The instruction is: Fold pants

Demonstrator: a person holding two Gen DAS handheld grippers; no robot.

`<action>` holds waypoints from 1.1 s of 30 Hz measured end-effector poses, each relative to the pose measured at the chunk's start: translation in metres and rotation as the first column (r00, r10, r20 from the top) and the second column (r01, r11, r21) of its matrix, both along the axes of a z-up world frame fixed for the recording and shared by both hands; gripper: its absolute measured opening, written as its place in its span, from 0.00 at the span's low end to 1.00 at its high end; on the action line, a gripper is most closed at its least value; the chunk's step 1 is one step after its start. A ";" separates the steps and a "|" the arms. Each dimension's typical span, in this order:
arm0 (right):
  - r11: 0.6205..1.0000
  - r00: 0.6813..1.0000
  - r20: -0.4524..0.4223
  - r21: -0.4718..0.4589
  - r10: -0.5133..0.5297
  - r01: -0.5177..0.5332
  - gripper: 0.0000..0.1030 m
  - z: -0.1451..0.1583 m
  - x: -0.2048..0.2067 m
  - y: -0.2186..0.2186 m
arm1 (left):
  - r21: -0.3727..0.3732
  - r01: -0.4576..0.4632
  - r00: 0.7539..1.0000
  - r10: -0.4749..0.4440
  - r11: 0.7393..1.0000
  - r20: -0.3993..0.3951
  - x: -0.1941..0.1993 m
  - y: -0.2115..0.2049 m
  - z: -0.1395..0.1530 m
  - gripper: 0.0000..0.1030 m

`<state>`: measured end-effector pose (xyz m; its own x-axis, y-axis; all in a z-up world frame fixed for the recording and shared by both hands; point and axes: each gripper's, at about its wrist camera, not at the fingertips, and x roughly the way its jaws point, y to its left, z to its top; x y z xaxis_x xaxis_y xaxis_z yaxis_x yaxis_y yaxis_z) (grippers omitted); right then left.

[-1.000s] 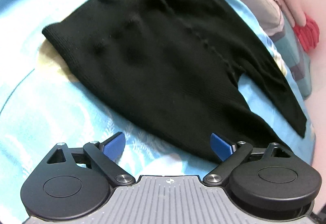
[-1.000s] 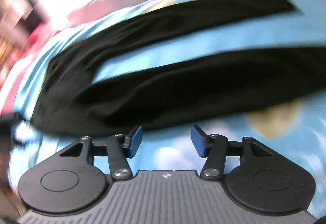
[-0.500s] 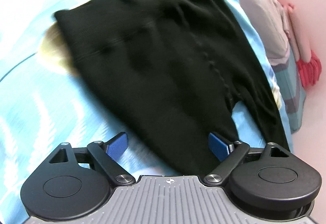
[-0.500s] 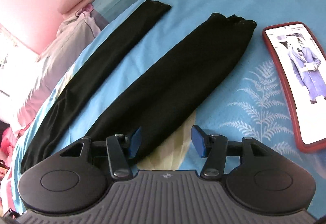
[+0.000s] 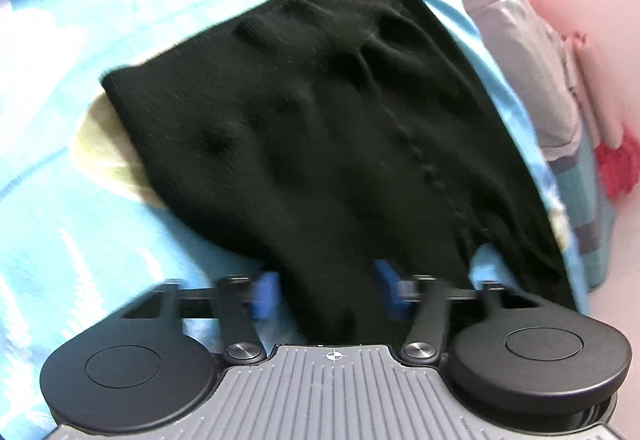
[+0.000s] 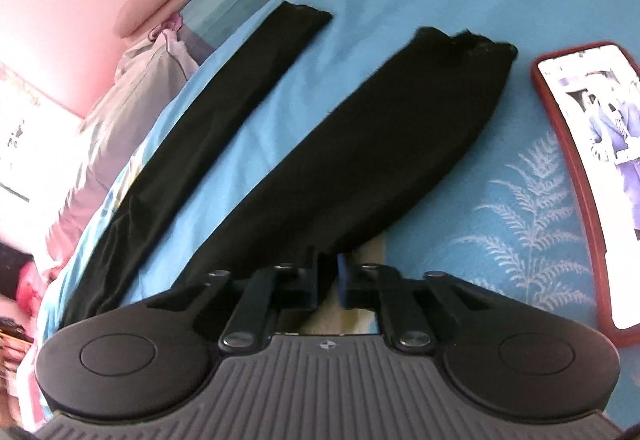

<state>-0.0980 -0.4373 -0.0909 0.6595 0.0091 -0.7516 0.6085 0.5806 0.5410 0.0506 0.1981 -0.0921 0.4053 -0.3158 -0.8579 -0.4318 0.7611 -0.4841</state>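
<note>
Black knit pants lie flat on a light blue bedsheet. The left wrist view shows the waist and seat, with the waistband at the top left. My left gripper is partly open, its blue pads either side of the near leg's upper part, the cloth between them. In the right wrist view the two legs run away from me, spread apart, cuffs at the far end. My right gripper is shut on the near leg's edge.
A phone in a red case lies on the sheet right of the near leg. Pillows and red cloth sit along a pink wall beyond the pants. The sheet has white fern prints.
My left gripper has moved forward over the upper leg and its fingers have narrowed. My right gripper has closed from open onto the near leg's edge.
</note>
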 end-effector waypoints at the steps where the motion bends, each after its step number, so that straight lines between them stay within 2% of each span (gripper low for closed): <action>1: 1.000 1.000 0.004 0.009 0.002 -0.002 0.07 -0.001 0.000 -0.003 | 0.021 0.007 1.000 -0.007 1.000 -0.014 0.002 0.002 -0.001 0.80; 3: 1.000 1.000 0.004 -0.009 0.023 -0.023 0.07 0.004 0.005 -0.002 | -0.006 -0.005 1.000 0.005 1.000 -0.022 0.006 0.008 -0.003 0.71; 6: 0.997 0.998 0.031 -0.038 0.062 -0.061 0.07 0.020 0.015 -0.001 | -0.022 0.006 1.000 -0.006 1.000 0.026 0.018 0.008 0.012 0.71; 9: 0.993 0.992 0.066 -0.058 0.105 -0.101 0.07 0.042 0.037 -0.004 | -0.013 0.040 0.993 -0.038 0.999 0.110 0.041 0.003 0.039 0.68; 14: 0.988 0.982 0.120 -0.066 0.144 -0.137 0.07 0.069 0.102 -0.020 | 0.007 0.090 0.977 -0.089 0.996 0.195 0.108 -0.010 0.061 0.67; 17: 0.988 0.978 0.142 -0.060 0.153 -0.145 0.07 0.067 0.155 -0.034 | 0.065 0.129 0.969 -0.139 0.990 0.204 0.159 -0.024 0.059 0.65; 18: 0.987 0.978 0.134 -0.055 0.160 -0.154 0.07 0.063 0.178 -0.039 | 0.081 0.144 0.969 -0.158 0.986 0.192 0.174 -0.029 0.056 0.65; 20: 0.990 0.983 0.120 -0.021 0.142 -0.140 0.07 0.049 0.211 -0.049 | 0.061 0.170 0.976 -0.176 0.984 0.129 0.212 -0.035 0.042 0.69; 21: 0.989 0.984 0.100 0.016 0.145 -0.147 0.09 0.040 0.232 -0.054 | 0.047 0.180 0.977 -0.184 0.983 0.105 0.223 -0.036 0.037 0.72; 22: 0.986 0.984 0.076 0.037 0.162 -0.165 0.13 0.031 0.248 -0.057 | 0.038 0.190 0.978 -0.193 0.981 0.084 0.233 -0.036 0.034 0.86; 23: 0.987 0.986 0.051 0.027 0.158 -0.160 0.17 0.025 0.259 -0.059 | 0.027 0.191 0.980 -0.192 0.981 0.056 0.239 -0.035 0.034 0.92; 24: 0.991 0.990 0.040 -0.001 0.136 -0.136 0.25 0.021 0.263 -0.060 | 0.000 0.189 0.981 -0.189 0.982 0.042 0.240 -0.030 0.035 0.93; 25: 0.992 0.989 0.083 -0.028 0.122 -0.120 0.31 0.023 0.264 -0.061 | -0.023 0.184 0.981 -0.182 0.983 0.068 0.241 -0.024 0.040 0.93; 26: 0.993 0.981 0.161 -0.048 0.111 -0.105 0.42 0.027 0.260 -0.063 | -0.023 0.168 0.977 -0.163 0.986 0.137 0.237 -0.016 0.050 1.00; 27: 0.995 0.966 0.244 -0.072 0.084 -0.068 0.53 0.032 0.252 -0.065 | -0.012 0.147 0.972 -0.142 0.989 0.188 0.232 -0.006 0.059 1.00; 28: 0.996 0.961 0.274 -0.090 0.049 -0.025 0.66 0.033 0.244 -0.066 | 0.008 0.103 0.966 -0.102 0.995 0.237 0.226 0.003 0.068 1.00; 30: 0.987 0.966 0.257 -0.161 0.015 0.027 0.63 0.037 0.230 -0.065 | 0.046 0.026 0.959 -0.038 0.999 0.282 0.215 0.015 0.075 1.00; 33: 0.949 0.971 0.240 -0.302 -0.016 0.090 0.63 0.043 0.199 -0.054 | 0.108 0.016 0.964 -0.044 0.994 0.261 0.197 0.021 0.072 1.00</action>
<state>0.1010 -0.4915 -0.0483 0.8084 -0.2385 -0.5382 0.5226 0.7115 0.4697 0.2474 0.2187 -0.0202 0.6123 -0.2456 -0.7515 -0.2766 0.8239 -0.4947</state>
